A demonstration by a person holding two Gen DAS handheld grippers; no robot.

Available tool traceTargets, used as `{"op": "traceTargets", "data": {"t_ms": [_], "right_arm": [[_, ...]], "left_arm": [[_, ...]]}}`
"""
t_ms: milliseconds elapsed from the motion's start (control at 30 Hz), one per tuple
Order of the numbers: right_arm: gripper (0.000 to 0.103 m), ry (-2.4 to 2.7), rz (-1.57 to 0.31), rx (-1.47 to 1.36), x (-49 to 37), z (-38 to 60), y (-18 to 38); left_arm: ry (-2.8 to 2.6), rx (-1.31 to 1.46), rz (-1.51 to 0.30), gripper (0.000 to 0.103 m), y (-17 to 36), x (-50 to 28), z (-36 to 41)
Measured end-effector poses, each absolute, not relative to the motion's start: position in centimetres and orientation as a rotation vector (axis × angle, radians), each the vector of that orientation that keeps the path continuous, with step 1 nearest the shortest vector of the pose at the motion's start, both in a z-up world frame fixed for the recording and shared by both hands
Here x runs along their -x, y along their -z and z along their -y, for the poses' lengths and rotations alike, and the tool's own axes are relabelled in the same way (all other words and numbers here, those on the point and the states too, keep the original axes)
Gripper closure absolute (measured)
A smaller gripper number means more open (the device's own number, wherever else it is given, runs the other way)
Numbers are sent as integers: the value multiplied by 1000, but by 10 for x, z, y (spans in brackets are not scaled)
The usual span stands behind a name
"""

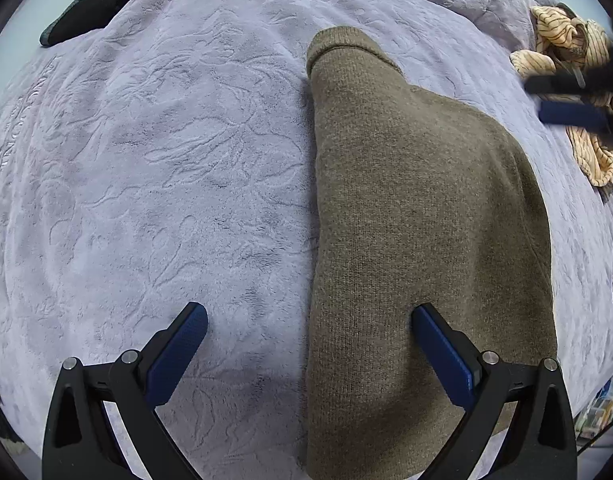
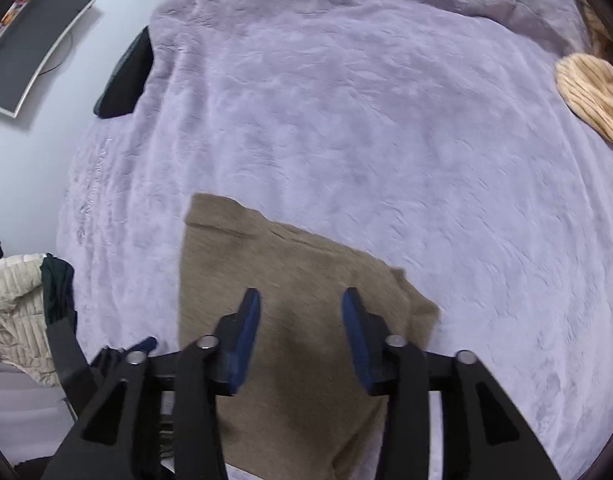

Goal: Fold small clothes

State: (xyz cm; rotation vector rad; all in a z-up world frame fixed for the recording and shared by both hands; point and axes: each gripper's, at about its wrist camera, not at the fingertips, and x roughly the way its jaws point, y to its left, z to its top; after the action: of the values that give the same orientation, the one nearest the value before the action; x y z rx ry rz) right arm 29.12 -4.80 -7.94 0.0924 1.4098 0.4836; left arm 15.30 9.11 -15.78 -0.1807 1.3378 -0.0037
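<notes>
both wrist views look down, close, sharing the brown sweater (image 1: pixel 418 220) (image 2: pixel 290 320).

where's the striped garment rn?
In the left wrist view the striped garment lies crumpled at the far right edge of the lavender blanket, right of the brown sweater; the right wrist view shows it at the upper right.

Home bedroom: a bed (image 1: pixel 146 168) covered by a plush embossed lilac blanket (image 2: pixel 346 120), a dark pillow (image 2: pixel 124 80) at its far edge, a wall-mounted screen (image 2: pixel 30 46), a crumpled striped garment (image 1: pixel 566 44) and a quilted beige jacket (image 2: pixel 14 300) lay around
</notes>
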Motion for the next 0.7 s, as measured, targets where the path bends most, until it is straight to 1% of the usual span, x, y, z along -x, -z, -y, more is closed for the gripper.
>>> {"op": "traceTargets", "data": {"t_ms": [100,133,167,233,333,433,467,567,633,700], "right_arm": [[39,-582,-1415,-49,-307,-5,85],[42,-605,-1420,-24,-311,-19,90],[59,-622,-1425,-2,-314,-31,95],[83,-641,-1443,34,-316,-49,104],[86,-616,-1477,121,-314,-63,126],[93,-509,-1552,270,-311,-59,166],[93,-504,-1565,247,-310,-54,172],[92,-529,-1537,123,-305,-38,159],[87,-545,-1503,117,-300,-29,142],[85,-545,-1462,117,-295,-19,124]], "left_arm": [[5,185,-1335,0,160,-152,-89],[6,192,-1335,0,160,-151,-90],[8,197,-1335,0,161,-151,-92],[10,210,-1335,0,162,-150,-94],[11,221,-1331,0,164,-148,-96],[10,234,-1334,0,166,-149,-98],[13,239,-1340,0,167,-148,-100],[25,232,-1339,0,166,-147,-102],[32,217,-1334,0,166,-147,-101],[31,217,-1336,0,166,-147,-100]]}}
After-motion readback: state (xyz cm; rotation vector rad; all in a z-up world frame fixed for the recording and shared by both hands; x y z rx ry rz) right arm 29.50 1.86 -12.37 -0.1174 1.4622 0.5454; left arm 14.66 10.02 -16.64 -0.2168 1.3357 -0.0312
